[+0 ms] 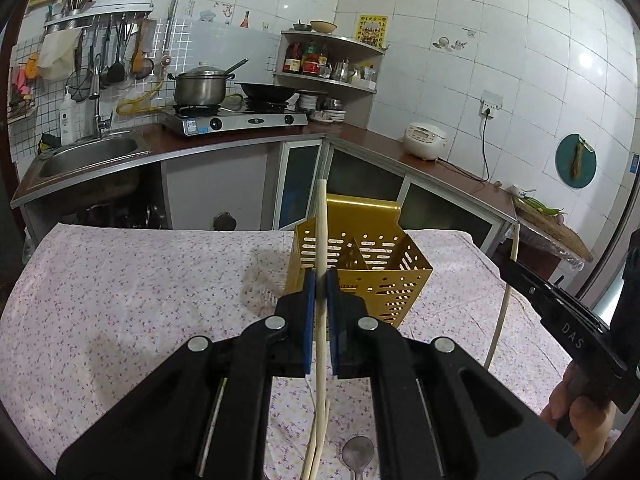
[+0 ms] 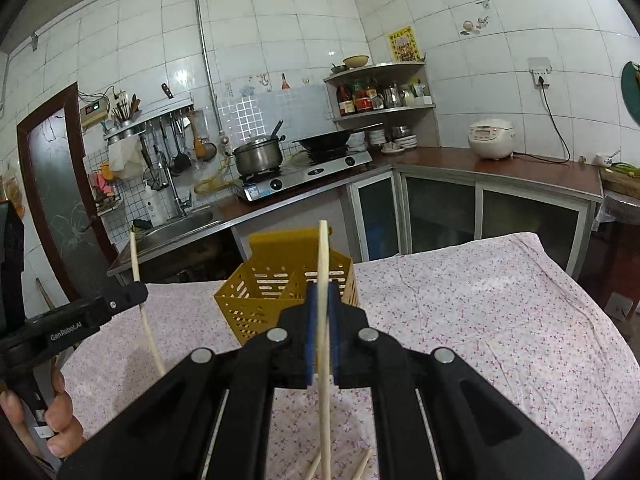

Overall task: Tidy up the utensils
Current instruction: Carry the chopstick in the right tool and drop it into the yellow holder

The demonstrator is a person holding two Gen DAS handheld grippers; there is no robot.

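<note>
Utensils lie on and above a desk (image 1: 120, 280) draped in a floral cloth, with a tiled kitchen behind. A yellow slotted utensil holder (image 1: 372, 268), split into compartments, stands upright on the cloth ahead of both tongs. The left tongs (image 1: 320, 284) are clamped on a pale chopstick (image 1: 321, 220) that rises nearly upright in front of the holder; their side reads "GenRobot.AI" in the right wrist view. The right tongs (image 2: 321, 300) grip a second chopstick (image 2: 323, 256) the same way, and "DAS" shows on their arm in the left wrist view. More loose chopsticks (image 2: 360, 466) lie on the cloth below, and a metal spoon (image 1: 357, 456) rests beside them.
</note>
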